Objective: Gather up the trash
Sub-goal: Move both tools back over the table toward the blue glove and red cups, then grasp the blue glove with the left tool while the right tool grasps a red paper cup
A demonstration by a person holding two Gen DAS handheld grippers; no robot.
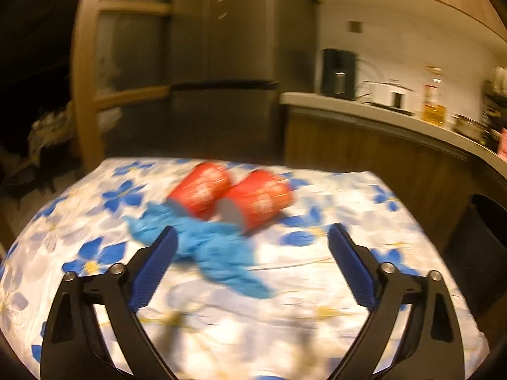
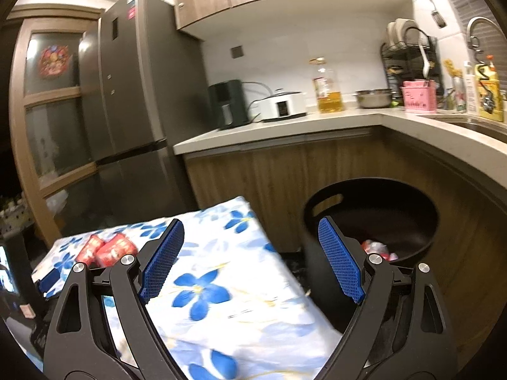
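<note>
While the left wrist view is smeared with blur, it shows the left tongs (image 1: 252, 232) spread wide with nothing between them, above a counter draped in a white tablecloth with blue flowers (image 1: 342, 288). On that cloth two red paper cups (image 1: 231, 194) lie on their sides, touching each other, their bases turned toward the camera. Just in front of them a crumpled blue glove (image 1: 206, 247) lies on the cloth, its far edge against the cups and its near part passing behind the left blue pad (image 1: 155, 272). The right tongs (image 2: 250, 231) also stand wide and hold nothing; they hang over the gap between the cloth-covered counter's right edge (image 2: 253, 285) and a black round bin (image 2: 374, 218) with a handle slot in its rim, standing on the floor just beside it. Inside the bin some red and white trash (image 2: 378, 248) shows, partly hidden by the right pad. From this view the red cups (image 2: 106, 250) sit near the far left end of the cloth, well apart from the bin. Behind are a grey fridge (image 2: 133, 95) and a kitchen worktop with an oil bottle (image 2: 328, 90) and a steel bowl (image 2: 374, 98).
</note>
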